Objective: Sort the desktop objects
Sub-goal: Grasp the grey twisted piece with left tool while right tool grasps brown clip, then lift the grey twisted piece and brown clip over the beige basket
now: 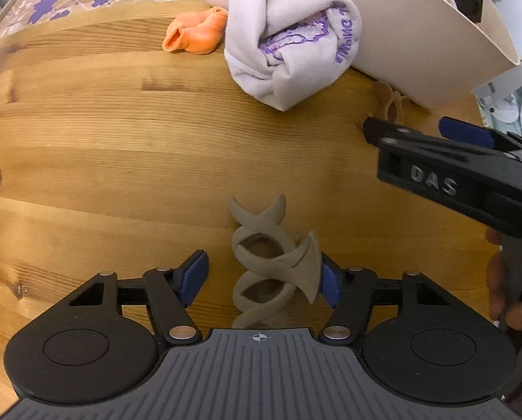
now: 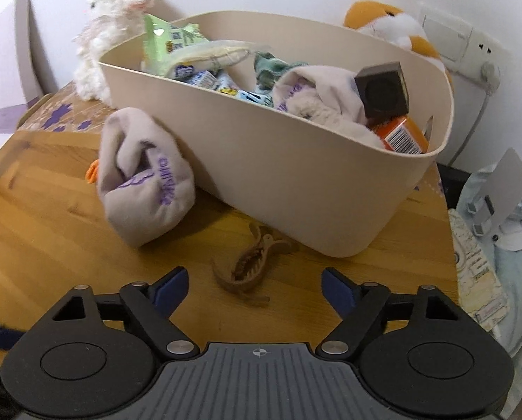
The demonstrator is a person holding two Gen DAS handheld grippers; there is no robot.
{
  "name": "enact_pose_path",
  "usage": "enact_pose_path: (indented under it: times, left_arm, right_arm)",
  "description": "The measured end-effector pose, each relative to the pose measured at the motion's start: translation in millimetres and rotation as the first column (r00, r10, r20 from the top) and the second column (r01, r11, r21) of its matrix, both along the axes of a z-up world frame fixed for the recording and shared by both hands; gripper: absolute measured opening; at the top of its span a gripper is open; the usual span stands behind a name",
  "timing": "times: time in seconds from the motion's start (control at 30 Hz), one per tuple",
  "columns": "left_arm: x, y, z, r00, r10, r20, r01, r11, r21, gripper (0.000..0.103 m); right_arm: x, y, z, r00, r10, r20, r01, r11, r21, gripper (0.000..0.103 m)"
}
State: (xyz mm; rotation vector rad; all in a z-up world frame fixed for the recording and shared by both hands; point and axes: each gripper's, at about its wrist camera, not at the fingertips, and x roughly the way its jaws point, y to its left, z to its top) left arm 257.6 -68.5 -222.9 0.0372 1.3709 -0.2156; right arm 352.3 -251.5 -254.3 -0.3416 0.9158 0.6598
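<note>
The twisted taupe hair clip is straddled by the left gripper, half-open, one pad touching; it could be tipped aside. The right gripper is held open, empty, above a brown claw clip.

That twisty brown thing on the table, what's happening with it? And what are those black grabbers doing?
A person is tidying a wooden table with a grabber in each hand. The left gripper is down around the twisty hair clip, one blue pad touching it, the other apart. The right gripper hangs open just before a brown claw clip beside the beige bin, which already holds toys and packets. A rolled grey cloth and an orange balloon wait on the table.
</note>
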Motion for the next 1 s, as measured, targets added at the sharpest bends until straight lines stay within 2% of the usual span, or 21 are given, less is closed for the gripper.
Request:
enact_pose_path:
  times: [0.03,0.1,0.17,0.23,0.3,0.37,0.43,0.8,1.0]
  left_arm:
    - [0,0,0,1.000,0.005,0.003,-0.005,1.000,0.004,0.061]
    - [0,1,2,1.000,0.007,0.012,-0.007,1.000,0.011,0.049]
    - [0,1,2,1.000,-0.001,0.012,0.000,1.000,0.013,0.049]
    - [-1,0,2,1.000,-0.018,0.017,0.018,1.000,0.018,0.049]
    - [-2,-1,3,0.999,-0.031,0.022,0.030,0.999,0.024,0.048]
    - [-2,-3,4,0.999,-0.038,0.024,0.037,0.999,0.030,0.048]
    - [-4,-2,5,0.999,-0.039,0.025,0.038,0.999,0.028,0.048]
    - [-7,-2,5,0.999,-0.027,0.031,0.026,0.999,0.042,0.048]
    - [-10,0,15,0.998,-0.030,0.053,0.028,0.999,0.036,0.048]
  right_arm:
    - [2,2,-3,1.000,-0.004,0.000,0.004,1.000,-0.008,0.077]
    - [5,5,-9,1.000,-0.014,-0.006,0.014,1.000,-0.028,0.067]
    - [7,5,-15,0.999,-0.026,-0.029,0.026,0.999,-0.026,0.059]
    - [7,4,-16,1.000,-0.023,-0.020,0.022,1.000,-0.017,0.057]
    - [4,3,-16,1.000,-0.002,-0.012,0.002,1.000,-0.011,0.048]
    - [0,3,-15,1.000,0.019,-0.008,-0.019,1.000,-0.008,0.034]
    - [-4,3,-14,0.999,0.039,-0.004,-0.039,0.999,-0.012,0.030]
    - [-17,-13,-8,0.999,0.043,0.021,-0.043,0.999,-0.003,0.030]
    - [-26,-24,1,0.999,0.037,0.023,-0.038,0.999,0.018,0.030]
